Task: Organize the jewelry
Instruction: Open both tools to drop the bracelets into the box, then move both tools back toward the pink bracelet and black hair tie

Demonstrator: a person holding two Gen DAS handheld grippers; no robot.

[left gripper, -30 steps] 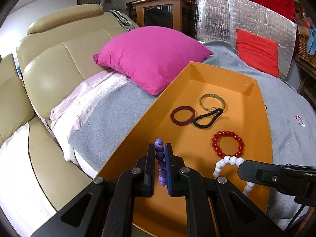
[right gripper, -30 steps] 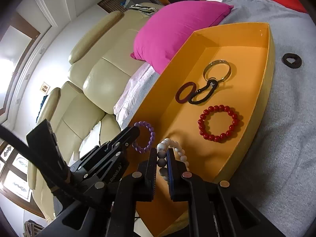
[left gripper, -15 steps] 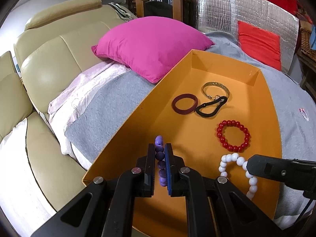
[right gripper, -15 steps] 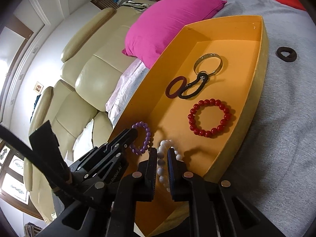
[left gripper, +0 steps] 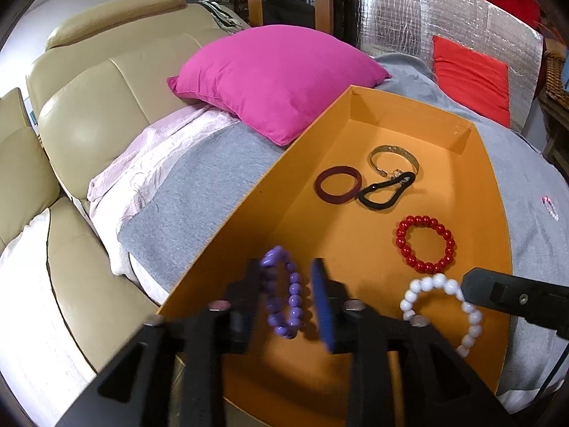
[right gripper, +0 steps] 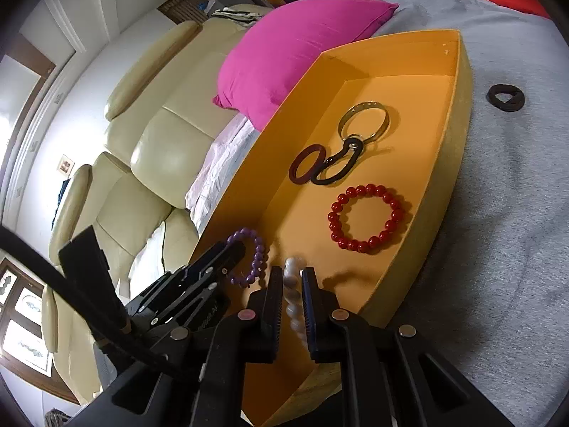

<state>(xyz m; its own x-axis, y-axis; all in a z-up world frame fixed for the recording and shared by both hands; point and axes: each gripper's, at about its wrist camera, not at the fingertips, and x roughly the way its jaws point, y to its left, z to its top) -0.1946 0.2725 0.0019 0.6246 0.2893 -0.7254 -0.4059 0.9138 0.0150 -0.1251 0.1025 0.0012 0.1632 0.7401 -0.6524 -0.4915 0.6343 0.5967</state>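
Note:
An orange tray point(left gripper: 419, 110) point(right gripper: 458, 114) lies on a grey blanket. In it are a red bead bracelet point(left gripper: 425, 244) point(right gripper: 368, 217), a maroon ring point(left gripper: 338, 184) point(right gripper: 305, 168), a black loop point(left gripper: 386, 192) point(right gripper: 338, 167) and a gold bangle point(left gripper: 393, 156) point(right gripper: 363, 124). My left gripper point(left gripper: 287, 291) is open, with a purple bead bracelet point(left gripper: 284, 300) point(right gripper: 249, 261) loose between its fingers over the tray's near left. My right gripper point(right gripper: 292, 288) is shut on a white bead bracelet point(left gripper: 441, 306) point(right gripper: 294, 299) at the tray's near right.
A magenta pillow point(left gripper: 277, 78) point(right gripper: 295, 49) lies beside the tray's far left. A cream sofa point(left gripper: 89, 117) runs along the left. A black heart-shaped ring point(right gripper: 505, 97) lies on the blanket right of the tray. A silver foil panel point(left gripper: 444, 25) stands behind.
My left gripper has opened and let go of the purple bracelet. Both grippers have moved lower and nearer the tray floor. The right gripper still holds the white bracelet.

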